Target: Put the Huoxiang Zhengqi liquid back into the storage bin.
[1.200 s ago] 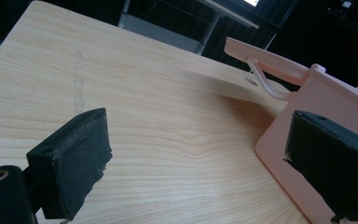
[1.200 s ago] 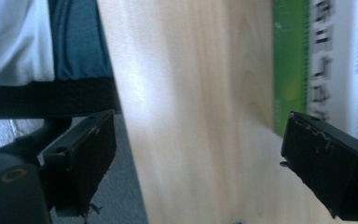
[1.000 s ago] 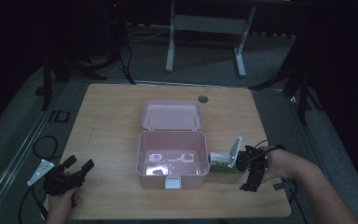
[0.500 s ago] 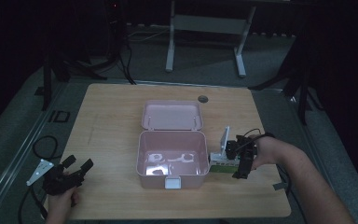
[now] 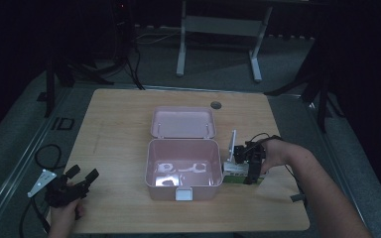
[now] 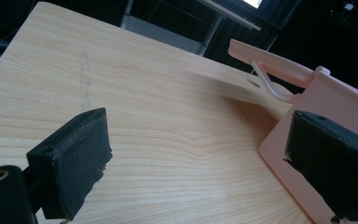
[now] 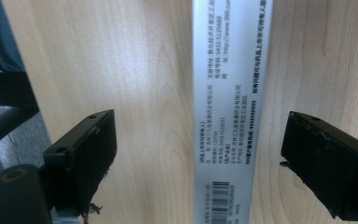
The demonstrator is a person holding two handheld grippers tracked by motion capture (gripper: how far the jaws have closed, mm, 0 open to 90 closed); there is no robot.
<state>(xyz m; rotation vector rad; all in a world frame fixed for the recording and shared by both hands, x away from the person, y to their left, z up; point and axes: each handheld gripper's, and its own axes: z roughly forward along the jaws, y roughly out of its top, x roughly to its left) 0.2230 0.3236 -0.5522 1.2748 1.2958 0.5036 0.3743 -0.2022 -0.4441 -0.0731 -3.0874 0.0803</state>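
Right gripper (image 5: 250, 166): forearm reaching in beside the pink box (image 5: 181, 168), pointed down, jaws spread wide. Carton (image 7: 230, 112): flat on the table (image 5: 119, 124), lying between those jaws, untouched. Left gripper (image 5: 74, 182): jaws apart, empty.

The room is dark, and the only well-lit thing is the light wooden table (image 5: 124, 124), its grain running lengthwise and a small round grommet (image 5: 216, 105) set near its far edge. Beyond that far edge stands a grey metal frame (image 5: 217, 34) on two splayed feet, resting on a dull grey floor (image 5: 287, 64). To the left of the table a black stand (image 5: 54, 74) rises from the floor, with dark cables (image 5: 129, 59) looping beside it. To the right of the table, another black stand's legs (image 5: 302, 87) spread into shadow.
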